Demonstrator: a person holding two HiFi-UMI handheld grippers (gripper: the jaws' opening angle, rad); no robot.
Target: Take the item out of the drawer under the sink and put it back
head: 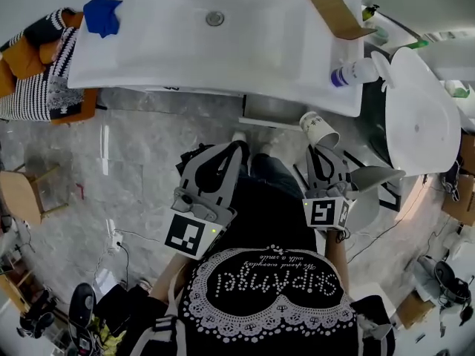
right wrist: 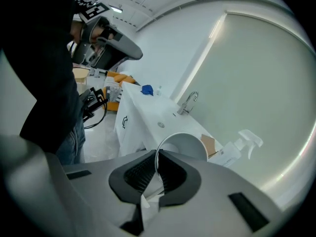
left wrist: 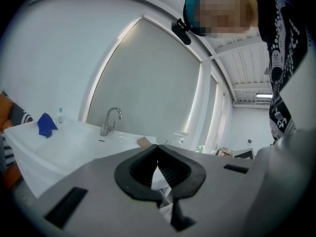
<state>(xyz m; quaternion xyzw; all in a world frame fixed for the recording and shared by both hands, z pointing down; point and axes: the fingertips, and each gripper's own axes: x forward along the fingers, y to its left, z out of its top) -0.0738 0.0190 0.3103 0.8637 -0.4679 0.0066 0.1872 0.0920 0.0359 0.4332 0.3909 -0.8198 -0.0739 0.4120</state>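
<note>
Blue cloth point(head: 102, 15): it lies crumpled on the far left corner of the tabletop beside the basin.

Left gripper point(head: 237, 147): we hold it over the grey floor, pointing at the sink front. In the left gripper view its jaws are together at the tips and we see nothing between them.

Sink point(head: 163, 50): a white basin with a round drain point(head: 215, 18); the faucet point(left wrist: 110, 120) stands at its back edge.

Drawer point(head: 271, 111): a grey box shows under the sink's front edge, right of the middle. We cannot see inside it.

Paper cup point(head: 319, 130): this white cup is out of the drawer and in the air. It lies tilted on its side, just right of the drawer and in front of the sink's right end.

Right gripper point(head: 320, 153): its jaws are clamped on the cup's rim, one jaw inside the wall and one outside.

Cardboard point(head: 334, 7): a brown piece lies on the tabletop's right end.

Spray bottle point(head: 355, 73): it lies on the right front corner of the tabletop.

Toilet point(head: 415, 117): white, lid down, it stands right of the sink.
</note>
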